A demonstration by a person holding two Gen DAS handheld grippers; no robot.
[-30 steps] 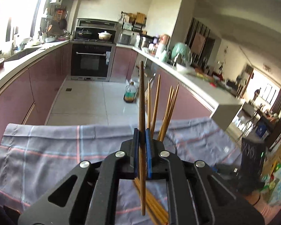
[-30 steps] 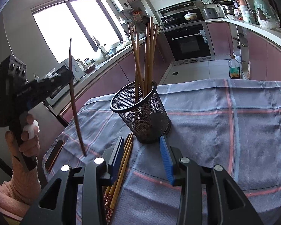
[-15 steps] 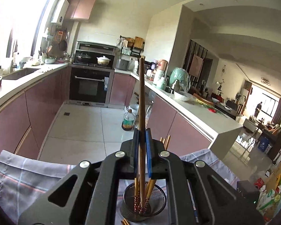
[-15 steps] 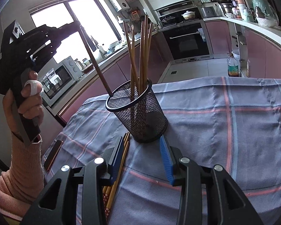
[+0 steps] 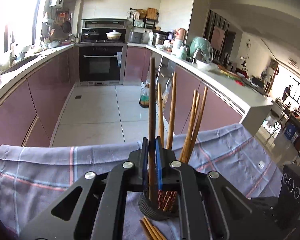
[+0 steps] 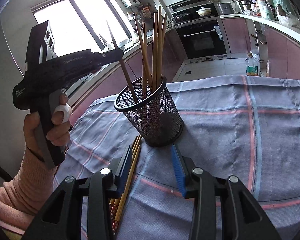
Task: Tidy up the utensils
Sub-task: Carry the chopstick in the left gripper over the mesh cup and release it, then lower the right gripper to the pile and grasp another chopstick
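Note:
A black mesh holder (image 6: pixel 150 112) stands on the checked cloth (image 6: pixel 240 120) with several light wooden chopsticks (image 6: pixel 156 50) upright in it. My left gripper (image 5: pixel 151 160) is shut on a dark brown chopstick (image 5: pixel 151 110); its lower end dips inside the holder's rim (image 5: pixel 158 206). The right wrist view shows that gripper (image 6: pixel 120 55) above and left of the holder, the dark chopstick (image 6: pixel 128 80) slanting in. My right gripper (image 6: pixel 153 170) is open and empty, just in front of the holder. Loose chopsticks (image 6: pixel 128 182) lie on the cloth by its left finger.
The table's far edge drops to the kitchen floor (image 5: pixel 102 110). Counters run along both sides. A black box (image 5: pixel 292 184) sits at the table's right. An oil bottle (image 6: pixel 252 66) stands on the floor.
My left gripper has carried the dark chopstick up and over the holder, then lowered it so its end is inside the rim. The right gripper has barely moved.

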